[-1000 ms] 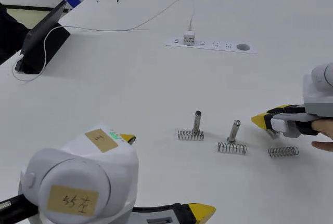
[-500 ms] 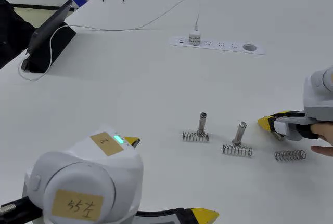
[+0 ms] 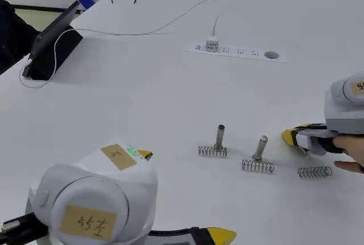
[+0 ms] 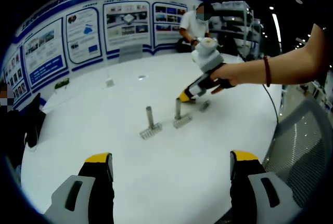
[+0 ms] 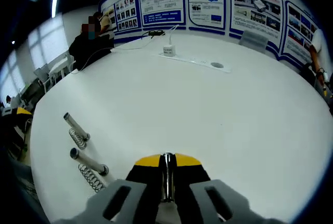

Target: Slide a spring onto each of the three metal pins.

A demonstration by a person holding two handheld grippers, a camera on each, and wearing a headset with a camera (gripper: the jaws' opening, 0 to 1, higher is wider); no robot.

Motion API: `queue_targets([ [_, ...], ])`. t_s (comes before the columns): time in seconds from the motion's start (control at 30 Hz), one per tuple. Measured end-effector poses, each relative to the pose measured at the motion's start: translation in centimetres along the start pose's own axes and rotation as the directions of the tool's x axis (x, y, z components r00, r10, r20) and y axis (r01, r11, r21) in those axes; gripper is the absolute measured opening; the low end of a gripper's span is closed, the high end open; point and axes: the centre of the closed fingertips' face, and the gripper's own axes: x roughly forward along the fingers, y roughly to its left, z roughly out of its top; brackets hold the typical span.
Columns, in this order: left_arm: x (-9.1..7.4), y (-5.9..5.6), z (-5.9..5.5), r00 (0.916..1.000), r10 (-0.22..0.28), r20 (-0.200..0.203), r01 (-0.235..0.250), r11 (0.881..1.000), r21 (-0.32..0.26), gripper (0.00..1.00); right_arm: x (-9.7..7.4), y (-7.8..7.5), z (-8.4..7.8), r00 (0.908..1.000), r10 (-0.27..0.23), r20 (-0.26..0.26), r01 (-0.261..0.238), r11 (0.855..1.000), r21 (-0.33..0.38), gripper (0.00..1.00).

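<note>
Right gripper [image 3: 290,137]: jaws closed tight on the third metal pin [image 5: 167,180], low over the white table [image 3: 142,97], near the loose spring [image 3: 314,172] but not touching it. Left gripper [image 4: 171,159]: jaws wide apart, nothing between them, well back from the work at the near edge. Left pin [image 3: 220,136] and middle pin [image 3: 260,147] upright on the table, each with a spring on its side against the foot: left spring [image 3: 212,151], middle spring [image 3: 257,166]. No spring on any pin yet, so barely started by the look of it.

Step in hand, most likely: standing the third metal pin up beside the loose spring. To do it well: hold the squeeze firm and the pin straight, no rolling of the wrist. Set the foot flat on the table, close to the loose spring but not on it, and let go only once steady. Then bring the left gripper across and pinch the spring lightly near one end, never hard enough to crush the coils. Line up the open end with the pin's top and lower straight along the axis, no forcing. Mind the two standing pins: easy to knock over with a careless sweep
</note>
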Motion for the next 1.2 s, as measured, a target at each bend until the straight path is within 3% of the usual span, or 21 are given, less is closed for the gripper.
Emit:
queue_targets([
  [0.27, -0.1, 0.1, 0.2, 0.9999, 0.007, 0.011, -0.007, 1.000, -0.002, 0.95, -1.5, -0.2, 0.5, 0.9994, 0.012, 0.034, -0.013, 0.999, 0.040, 0.09],
  [0.63, -0.2, 0.0, 0.5, 0.9997, 0.004, 0.025, -0.005, 1.000, 0.006, 0.95, -4.2, 0.3, 0.9, 0.9962, 0.004, 0.088, -0.007, 1.000, 0.030, 0.09],
  [1.2, -0.3, -0.1, 0.7, 0.9993, -0.006, 0.038, 0.006, 1.000, 0.006, 0.94, -6.6, 1.0, 0.1, 0.9958, -0.014, 0.091, 0.015, 1.000, -0.013, 0.09],
])
